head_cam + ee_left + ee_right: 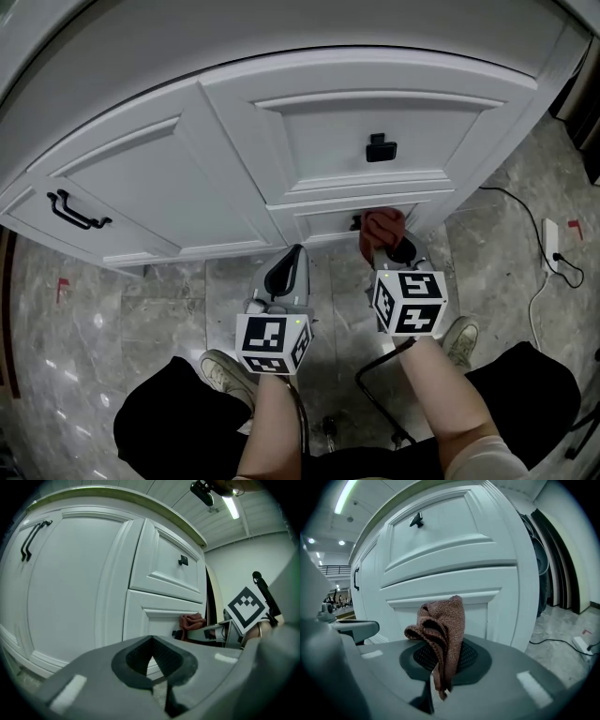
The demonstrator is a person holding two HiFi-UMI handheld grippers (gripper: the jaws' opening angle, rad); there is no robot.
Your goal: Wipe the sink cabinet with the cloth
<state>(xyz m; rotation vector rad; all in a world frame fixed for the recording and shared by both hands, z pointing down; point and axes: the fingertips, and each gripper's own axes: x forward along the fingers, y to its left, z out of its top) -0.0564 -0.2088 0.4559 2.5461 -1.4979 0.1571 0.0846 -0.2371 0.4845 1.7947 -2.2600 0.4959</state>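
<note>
2 grippers face the sink cabinet [309, 141]. Right gripper [440, 677] fingers pinch the cloth [443, 630] for wiping. Left gripper [153, 681], at its 9 o'clock, is closed and empty.

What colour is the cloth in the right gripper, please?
Reddish brown cloth, clearest in the right gripper view.

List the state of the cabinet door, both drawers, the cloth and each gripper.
White cabinet door with black bar handle: closed.
Upper white drawer with black knob: shut.
Lower white drawer: shut.
Reddish-brown knitted cloth: bunched, clamped.
Right gripper: shut on that cloth.
Left gripper: shut, empty.
</note>
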